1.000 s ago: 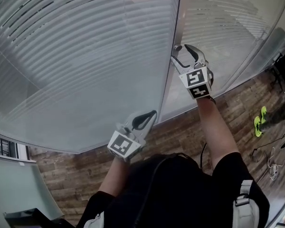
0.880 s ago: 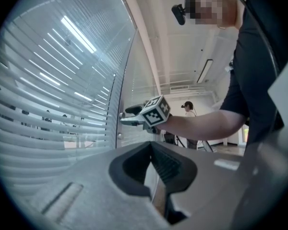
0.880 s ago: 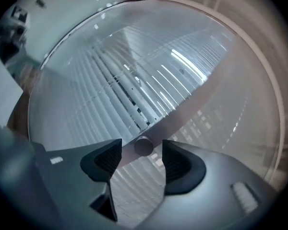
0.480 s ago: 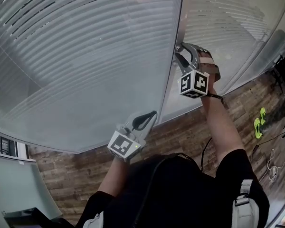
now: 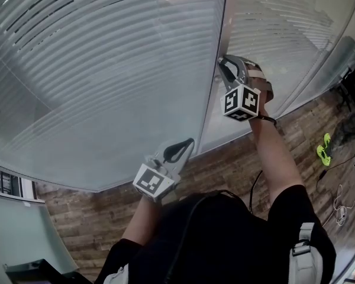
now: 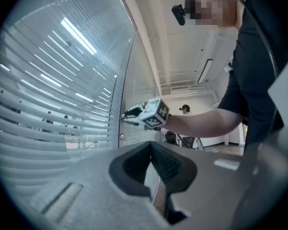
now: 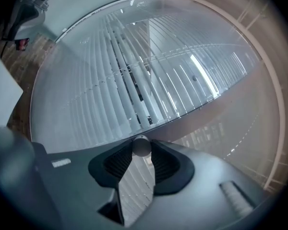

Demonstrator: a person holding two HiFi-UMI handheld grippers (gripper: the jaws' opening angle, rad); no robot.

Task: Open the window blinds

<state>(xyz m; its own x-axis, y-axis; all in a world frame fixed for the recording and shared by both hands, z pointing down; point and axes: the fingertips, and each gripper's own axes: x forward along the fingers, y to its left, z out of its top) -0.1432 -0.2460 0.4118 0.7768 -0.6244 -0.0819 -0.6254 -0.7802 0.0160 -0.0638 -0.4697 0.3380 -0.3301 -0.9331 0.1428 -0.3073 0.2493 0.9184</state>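
Blinds (image 5: 106,70) sat behind smooth, reflective glass (image 5: 41,152), filling the pane left of a pale metal post (image 5: 212,93) and a second pane to its right. Slats were thin, flat and pale grey, with the long axis level across the window. Dark gaps showed between those at upper left, while the lower ones read as a nearly solid ribbed sheet. Small round knob (image 7: 141,146), grey and smooth, stood out from the post on the room side, partway up it in the head view. Right gripper (image 5: 223,64) was raised to it. Its jaws had just been closing and stood partly closed, with the ribbed dark pads pressed on the knob from both sides — the knob sat at the very tips. Its marker cube (image 5: 241,103) faced the head camera, and the bare forearm crossed in front of the right pane. Left gripper (image 5: 190,141) hung lower, near the bottom edge of the left pane, pointing at the glass with its tips together and empty. Floor (image 5: 236,164) below was brown wood-look plank — a lime-green item (image 5: 323,149) and loose cables (image 5: 343,203) lay well off to the right.
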